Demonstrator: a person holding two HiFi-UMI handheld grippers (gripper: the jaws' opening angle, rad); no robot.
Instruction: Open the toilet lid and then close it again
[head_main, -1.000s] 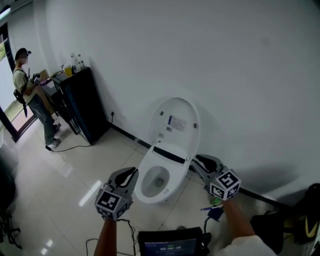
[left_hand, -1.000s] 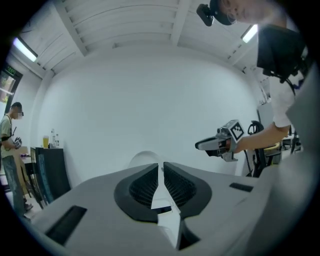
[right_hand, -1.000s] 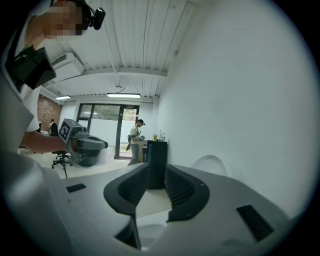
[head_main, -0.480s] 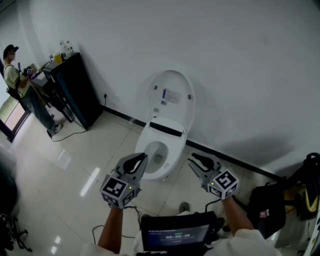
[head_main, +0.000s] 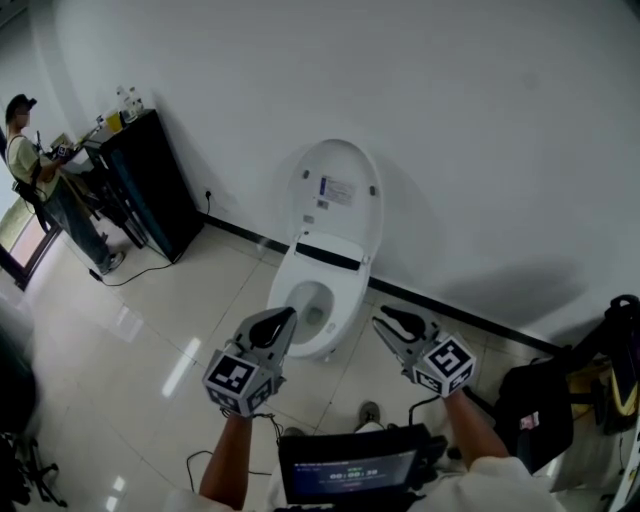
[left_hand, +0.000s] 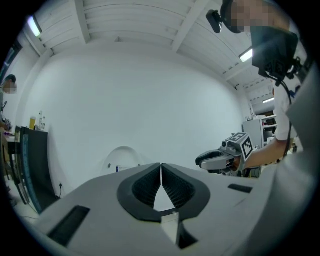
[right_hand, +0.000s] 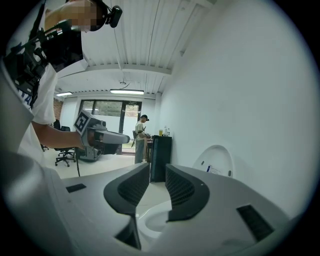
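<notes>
The left gripper (head_main: 281, 320), jaws pressed together on nothing, hangs near-left of the bowl (head_main: 330, 345). The toilet lid (head_main: 340, 215) stands raised against the far wall, long axis upright, beyond and between both tools; its label (head_main: 337, 190) is unreadable. The right gripper (head_main: 385, 322), jaws slightly parted and empty, looks about equally near.
</notes>
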